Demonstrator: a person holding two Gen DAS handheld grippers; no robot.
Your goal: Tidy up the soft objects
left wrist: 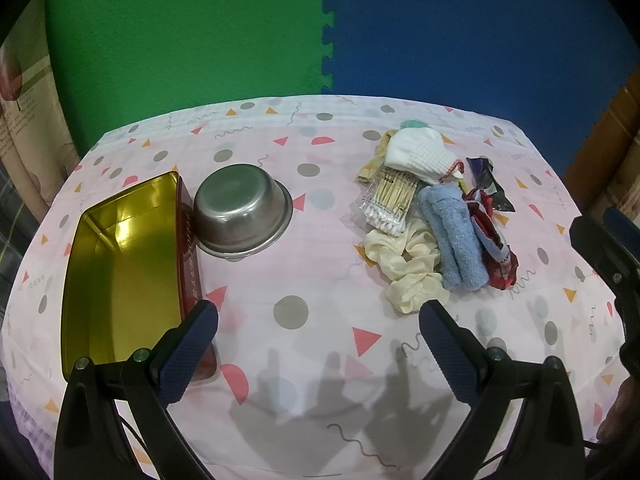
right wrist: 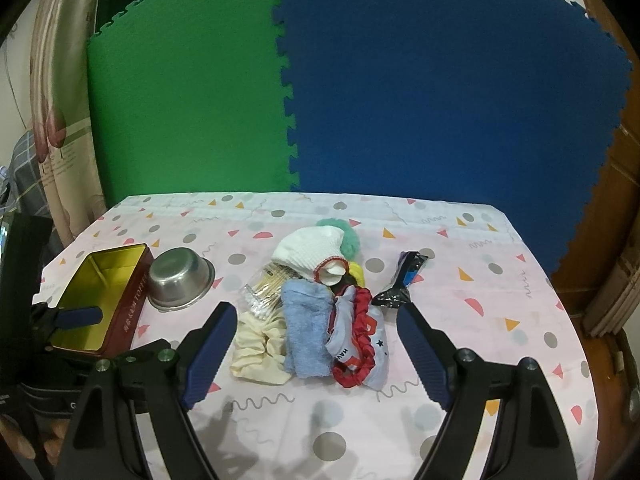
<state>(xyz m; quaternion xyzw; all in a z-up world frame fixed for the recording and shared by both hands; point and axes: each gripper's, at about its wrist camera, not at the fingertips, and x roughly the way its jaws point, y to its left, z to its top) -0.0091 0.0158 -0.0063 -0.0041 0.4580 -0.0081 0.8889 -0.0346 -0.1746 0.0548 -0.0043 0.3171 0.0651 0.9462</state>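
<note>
1. We see the soft things heaped together on the desk (left wrist: 304,208), toward its right half: a rolled blue towel (right wrist: 306,328), a cream scrunchie (right wrist: 260,350), a white knit hat (right wrist: 310,250) with a green pompom (right wrist: 344,236), and a red scrunchie (right wrist: 360,344) lying over a printed cloth.
2. Mixed into the heap are things that are not soft: a clear pack of cotton swabs (right wrist: 266,292) and a dark foil wrapper (right wrist: 400,280).
3. The containers stand well apart from the heap, on the left: an open tin box (left wrist: 124,260) with a gold inside, and just beside it a steel bowl (left wrist: 242,210). Both look empty.
4. The right tool (right wrist: 316,348) points straight at the heap, with the blue towel framed between its fingers in the right wrist view. The towel's long axis runs away from us, roughly in line with the fingers.
5. The right tool is spread wide and carries nothing.
6. The left tool (left wrist: 320,348) hangs over bare cloth; the heap lies ahead and to its right, the tin box to its left. It too is spread wide and carries nothing.
7. We judge the right hand nearer to the soft things, so the first pick falls to it, and nothing is sorted yet.
8. Both tools sit low and level, tilted slightly down at the desk.
</note>
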